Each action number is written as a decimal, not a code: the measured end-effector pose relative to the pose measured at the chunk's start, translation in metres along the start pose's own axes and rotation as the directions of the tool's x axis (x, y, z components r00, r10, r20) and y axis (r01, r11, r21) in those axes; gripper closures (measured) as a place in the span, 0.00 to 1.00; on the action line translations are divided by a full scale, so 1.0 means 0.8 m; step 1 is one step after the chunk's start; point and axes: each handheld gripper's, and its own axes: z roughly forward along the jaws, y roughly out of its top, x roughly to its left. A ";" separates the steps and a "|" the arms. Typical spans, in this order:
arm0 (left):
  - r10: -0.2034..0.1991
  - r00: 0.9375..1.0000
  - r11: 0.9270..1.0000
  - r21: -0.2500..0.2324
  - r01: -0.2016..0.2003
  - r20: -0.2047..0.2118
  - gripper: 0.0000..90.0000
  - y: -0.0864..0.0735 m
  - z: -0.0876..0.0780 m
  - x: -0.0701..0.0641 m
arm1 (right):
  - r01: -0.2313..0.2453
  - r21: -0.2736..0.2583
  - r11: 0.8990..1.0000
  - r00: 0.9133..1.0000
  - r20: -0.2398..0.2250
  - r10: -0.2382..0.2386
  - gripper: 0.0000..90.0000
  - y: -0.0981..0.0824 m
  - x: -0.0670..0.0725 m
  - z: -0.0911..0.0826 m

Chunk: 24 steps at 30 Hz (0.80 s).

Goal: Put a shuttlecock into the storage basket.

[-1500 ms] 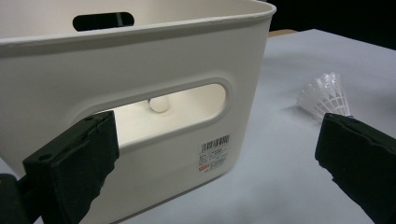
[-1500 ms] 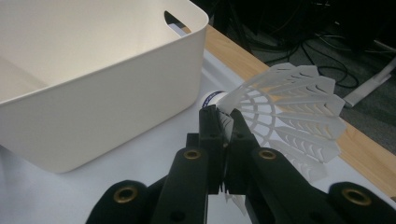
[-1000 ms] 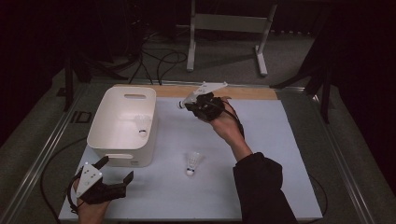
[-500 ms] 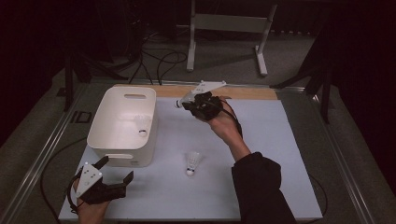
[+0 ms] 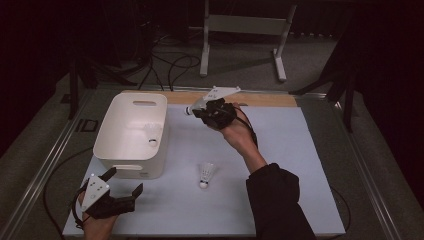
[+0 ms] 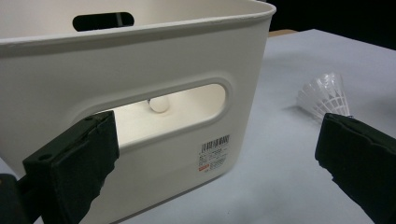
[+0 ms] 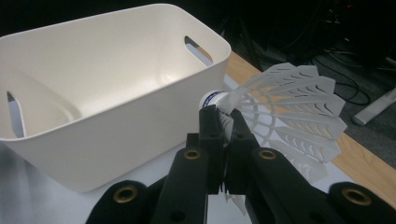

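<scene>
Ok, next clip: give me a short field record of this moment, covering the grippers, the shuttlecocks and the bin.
right gripper: shut on held shuttlecock by its skirt, beside the bin's far right corner
left gripper: open, holding nothing, near the bin's front wall
white bin: on the table, one shuttlecock inside
loose shuttlecock: on the table, right of the bin

1. The high view looks forward and down from above the person's side, taking in the whole table [image 5: 300, 150], the white bin [image 5: 131, 134] and the floor beyond.
2. The left gripper view sits low and close, facing the white bin [image 6: 140, 84]'s near end wall with its handle slot.
3. The right gripper view looks from higher, down into the white bin [image 7: 107, 79].
4. All three share the bin.
</scene>
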 end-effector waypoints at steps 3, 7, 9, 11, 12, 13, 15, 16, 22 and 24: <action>0.003 1.000 1.000 0.003 -0.003 0.000 0.00 0.000 0.000 0.000 | 0.000 -0.005 1.000 1.000 -0.004 0.000 0.98 0.001 0.002 0.001; 0.003 1.000 1.000 0.003 -0.003 0.001 0.00 0.000 0.000 0.000 | 0.002 -0.011 1.000 1.000 -0.008 -0.002 0.98 0.004 0.005 0.001; 0.003 1.000 1.000 0.002 -0.003 0.001 0.00 0.000 0.000 0.000 | 0.002 -0.012 1.000 1.000 -0.008 -0.002 0.98 0.005 0.006 0.001; 0.003 1.000 1.000 0.003 -0.003 0.001 0.00 0.000 0.000 0.000 | 0.005 -0.014 1.000 1.000 -0.011 -0.005 0.98 0.006 0.007 0.001; 0.003 1.000 1.000 0.003 -0.003 0.001 0.00 0.000 0.000 0.000 | 0.006 -0.016 1.000 1.000 -0.013 -0.007 0.98 0.006 0.008 0.002; 0.003 1.000 1.000 0.003 -0.003 0.001 0.00 0.000 0.000 0.000 | 0.006 -0.016 1.000 1.000 -0.014 -0.007 0.98 0.007 0.009 0.001; 0.003 1.000 1.000 0.003 -0.003 0.001 0.00 0.000 0.000 0.000 | 0.012 -0.019 1.000 1.000 -0.014 -0.012 0.98 0.008 0.010 0.002; 0.003 1.000 1.000 0.003 -0.003 0.001 0.00 0.000 0.000 0.000 | 0.008 -0.019 1.000 1.000 -0.017 -0.008 0.98 0.008 0.011 0.002; 0.003 1.000 1.000 0.002 -0.003 0.002 0.00 0.000 0.000 0.000 | 0.010 -0.026 1.000 1.000 -0.025 -0.011 0.98 0.010 0.013 0.003; 0.003 1.000 1.000 0.003 -0.003 0.001 0.00 0.000 0.000 0.000 | 0.011 -0.026 1.000 1.000 -0.026 -0.012 0.98 0.011 0.014 0.003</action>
